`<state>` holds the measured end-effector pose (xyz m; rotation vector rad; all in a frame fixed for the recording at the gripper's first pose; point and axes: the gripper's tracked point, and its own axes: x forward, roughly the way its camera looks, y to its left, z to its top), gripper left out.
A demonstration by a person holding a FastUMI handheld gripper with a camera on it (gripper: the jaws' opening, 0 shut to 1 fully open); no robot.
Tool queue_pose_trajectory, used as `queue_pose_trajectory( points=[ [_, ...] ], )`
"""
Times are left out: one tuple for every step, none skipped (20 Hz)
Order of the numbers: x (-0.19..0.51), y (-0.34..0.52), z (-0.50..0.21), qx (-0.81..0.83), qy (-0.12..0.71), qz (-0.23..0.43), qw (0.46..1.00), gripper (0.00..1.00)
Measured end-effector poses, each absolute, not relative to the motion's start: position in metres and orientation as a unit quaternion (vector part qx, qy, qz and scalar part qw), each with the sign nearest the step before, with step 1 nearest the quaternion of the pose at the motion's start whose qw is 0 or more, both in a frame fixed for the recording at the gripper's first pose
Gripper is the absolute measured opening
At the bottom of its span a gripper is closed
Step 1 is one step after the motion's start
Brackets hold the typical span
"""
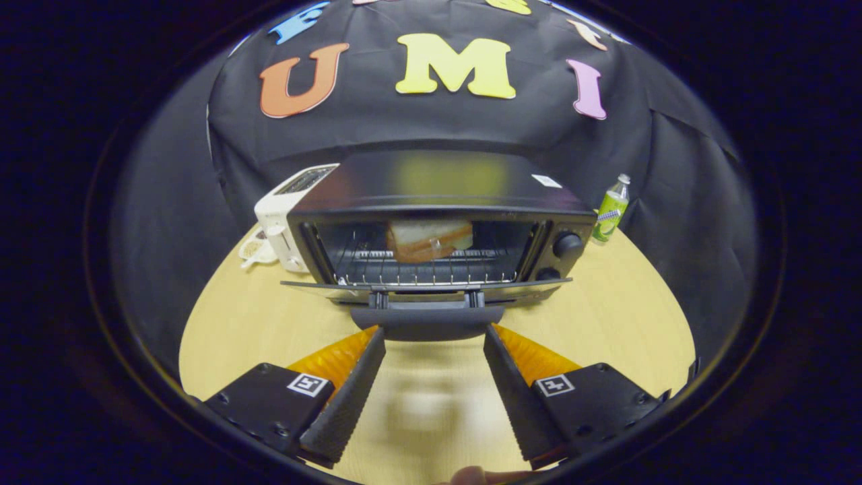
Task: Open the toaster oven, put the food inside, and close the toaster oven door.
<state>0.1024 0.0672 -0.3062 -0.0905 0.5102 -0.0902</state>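
Two fingers (350, 377) spread wide, gripping nothing, just below the oven door handle (427, 322).

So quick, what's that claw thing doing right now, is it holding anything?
Gripper: open, holding nothing; its fingers sit spread at either end of the toaster oven's lowered door handle.

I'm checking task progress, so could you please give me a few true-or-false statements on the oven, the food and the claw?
1. The toaster oven door is closed. False: it hangs open.
2. The sandwich sits on the oven rack. True.
3. The claw is shut on the door handle. False: its fingers are open, either side of the handle.
4. A green bottle stands beside the oven's knob side. True.
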Motion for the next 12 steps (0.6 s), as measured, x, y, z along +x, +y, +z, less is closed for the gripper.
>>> queue_pose_trajectory(
  points=[
    [0.105, 0.068, -0.289, -0.045, 0.238, -0.043, 0.969, 0.97],
    [0.102, 0.068, -0.275, -0.047, 0.225, -0.039, 0.972, 0.96],
    [0.100, 0.069, -0.258, -0.048, 0.211, -0.033, 0.976, 0.96],
    [0.098, 0.070, -0.241, -0.049, 0.199, -0.025, 0.978, 0.97],
    [0.094, 0.069, -0.225, -0.050, 0.186, -0.017, 0.981, 0.97],
    [0.087, 0.069, -0.208, -0.053, 0.172, -0.011, 0.984, 0.97],
    [0.079, 0.066, -0.188, -0.057, 0.156, -0.010, 0.986, 0.96],
    [0.072, 0.064, -0.171, -0.056, 0.143, -0.009, 0.988, 0.96],
    [0.066, 0.062, -0.154, -0.052, 0.129, -0.008, 0.990, 0.96],
    [0.058, 0.061, -0.136, -0.045, 0.116, -0.008, 0.992, 0.96],
    [0.051, 0.058, -0.119, -0.039, 0.105, -0.008, 0.994, 0.96],
    [0.043, 0.056, -0.104, -0.033, 0.099, -0.009, 0.994, 0.97]
  ],
)
